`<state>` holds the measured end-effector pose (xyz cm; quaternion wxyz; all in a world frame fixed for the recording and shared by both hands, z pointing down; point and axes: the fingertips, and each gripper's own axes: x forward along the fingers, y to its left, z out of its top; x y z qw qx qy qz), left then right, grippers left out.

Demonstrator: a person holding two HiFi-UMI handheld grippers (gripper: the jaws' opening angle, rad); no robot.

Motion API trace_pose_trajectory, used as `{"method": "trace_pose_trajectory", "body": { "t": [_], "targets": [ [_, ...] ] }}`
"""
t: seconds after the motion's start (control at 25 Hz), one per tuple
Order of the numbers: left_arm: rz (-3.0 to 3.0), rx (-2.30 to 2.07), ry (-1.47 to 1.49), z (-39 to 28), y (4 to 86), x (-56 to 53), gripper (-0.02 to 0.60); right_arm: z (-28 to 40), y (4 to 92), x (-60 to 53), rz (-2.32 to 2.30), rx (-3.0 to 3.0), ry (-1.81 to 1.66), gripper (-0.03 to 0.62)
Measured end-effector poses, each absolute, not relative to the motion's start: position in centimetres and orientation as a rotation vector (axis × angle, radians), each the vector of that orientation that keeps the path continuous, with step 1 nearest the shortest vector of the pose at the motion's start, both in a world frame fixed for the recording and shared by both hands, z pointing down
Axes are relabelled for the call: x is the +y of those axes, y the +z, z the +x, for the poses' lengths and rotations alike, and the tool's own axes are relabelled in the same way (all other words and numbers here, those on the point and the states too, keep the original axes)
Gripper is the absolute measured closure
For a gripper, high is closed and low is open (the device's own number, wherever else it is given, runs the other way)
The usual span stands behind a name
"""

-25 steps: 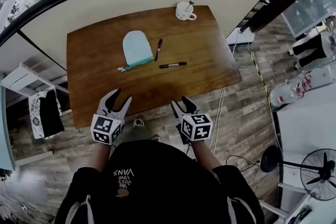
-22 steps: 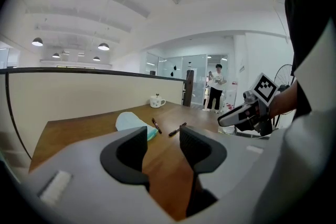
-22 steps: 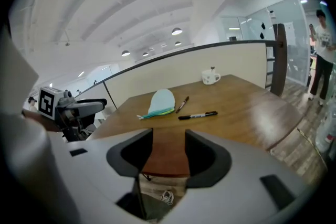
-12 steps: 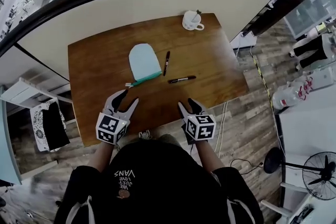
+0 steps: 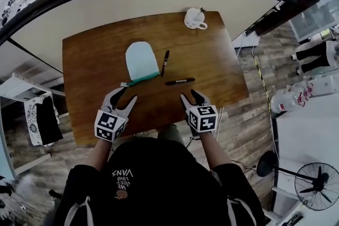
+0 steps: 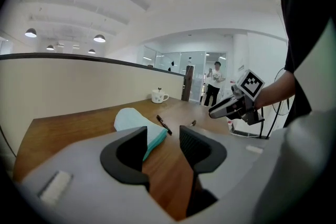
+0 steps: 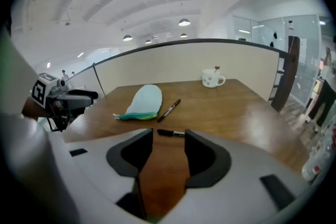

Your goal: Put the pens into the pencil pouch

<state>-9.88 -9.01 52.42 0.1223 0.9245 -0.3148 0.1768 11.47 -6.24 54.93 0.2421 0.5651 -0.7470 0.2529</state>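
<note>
A pale blue pencil pouch [image 5: 141, 60] with a teal zip edge lies flat in the middle of the wooden table [image 5: 90, 61]. One black pen [image 5: 165, 62] lies just right of it, pointing away from me. A second black pen [image 5: 180, 81] lies crosswise nearer to me. My left gripper [image 5: 125, 96] hovers open over the near edge, a little short of the pouch's zip end. My right gripper [image 5: 190, 96] is open too, just short of the crosswise pen [image 7: 170, 133]. Neither holds anything. The left gripper view has the pouch [image 6: 134, 120] ahead of its jaws.
A white mug [image 5: 195, 18] with something standing in it sits at the table's far right corner. A curved pale partition [image 5: 132, 0] runs behind the table. Wooden floor surrounds it, with a fan [image 5: 317, 182] at lower right.
Both grippers have moved forward from the table's near edge to over the tabletop, closer to the pouch and pens. Pouch, pens and mug lie as before.
</note>
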Motion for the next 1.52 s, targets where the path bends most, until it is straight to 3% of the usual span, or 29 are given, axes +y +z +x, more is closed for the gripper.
{"method": "trace_pose_trajectory", "body": {
  "t": [0.6, 1.24, 1.36, 1.52],
  "targets": [
    [2.527, -1.144, 0.589, -5.8, 56.5, -11.0, 0.403, 17.5, 61.1, -11.6, 1.070, -2.000, 0.554, 0.424],
    [2.514, -1.170, 0.773, -5.2, 59.2, -14.0, 0.403, 15.9, 64.5, -11.6, 0.569, -2.048, 0.420, 0.427],
    [2.552, -1.110, 0.891, -5.2, 60.9, -14.2, 0.403, 16.0, 64.8, -11.3, 0.564, -2.021, 0.423, 0.480],
    [2.592, -1.041, 1.045, -5.2, 62.6, -14.2, 0.403, 16.0, 64.8, -11.0, 0.588, -2.023, 0.407, 0.507]
  ]
}}
